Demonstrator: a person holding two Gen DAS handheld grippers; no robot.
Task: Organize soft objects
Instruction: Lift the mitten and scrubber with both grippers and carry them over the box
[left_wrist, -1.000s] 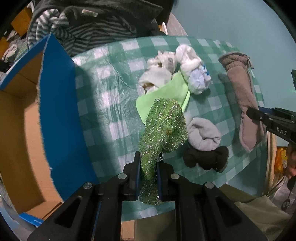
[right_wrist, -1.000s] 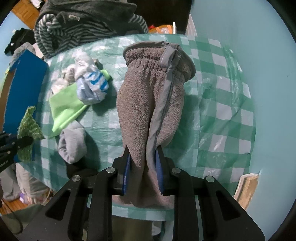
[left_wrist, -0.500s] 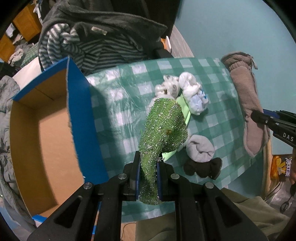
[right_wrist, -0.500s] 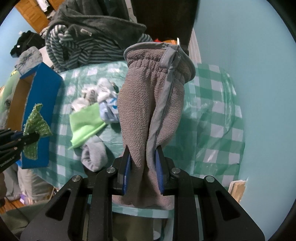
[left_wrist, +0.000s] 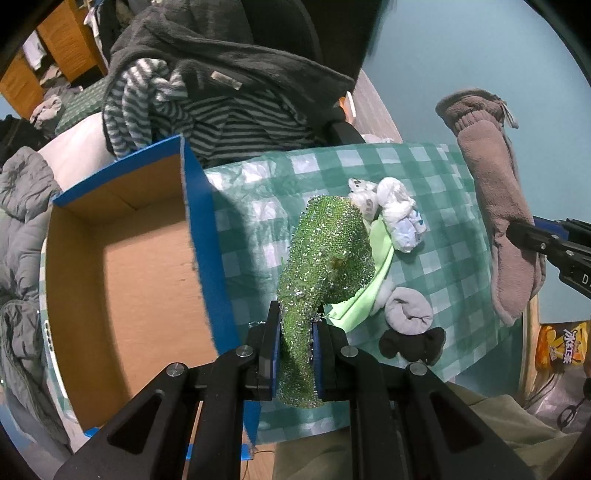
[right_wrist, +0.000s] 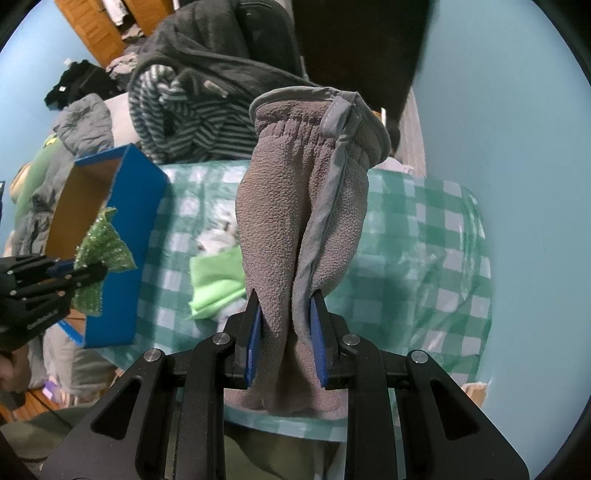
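The left gripper (left_wrist: 296, 332) is clamped on a sparkly green cloth (left_wrist: 325, 254), its blue-lined jaws pinching the lower end while the rest stands up in front of the camera, lifted off the bench (left_wrist: 258, 206). Just left of it sits an open box (left_wrist: 122, 258), blue outside and bare cardboard inside, with its near wall beside the gripper.

The right gripper (right_wrist: 286, 325) is closed on a brown fleece mitten (right_wrist: 295, 206), gripping it near the fingertip end so the cuff points away from the camera; the mitten is held in the air above the bench's right side.

On the checked green cover between the two lie the remaining soft things: a light green cloth (left_wrist: 380, 251) partly under the sparkly one, a white and blue sock bundle (left_wrist: 402, 218) beyond it, a rolled grey sock (left_wrist: 410, 314) nearer the front edge, and a black item (left_wrist: 413, 343) touching the grey sock. Behind the bench a dark fleece (left_wrist: 229, 62) and a striped garment (left_wrist: 229, 125) are heaped together.
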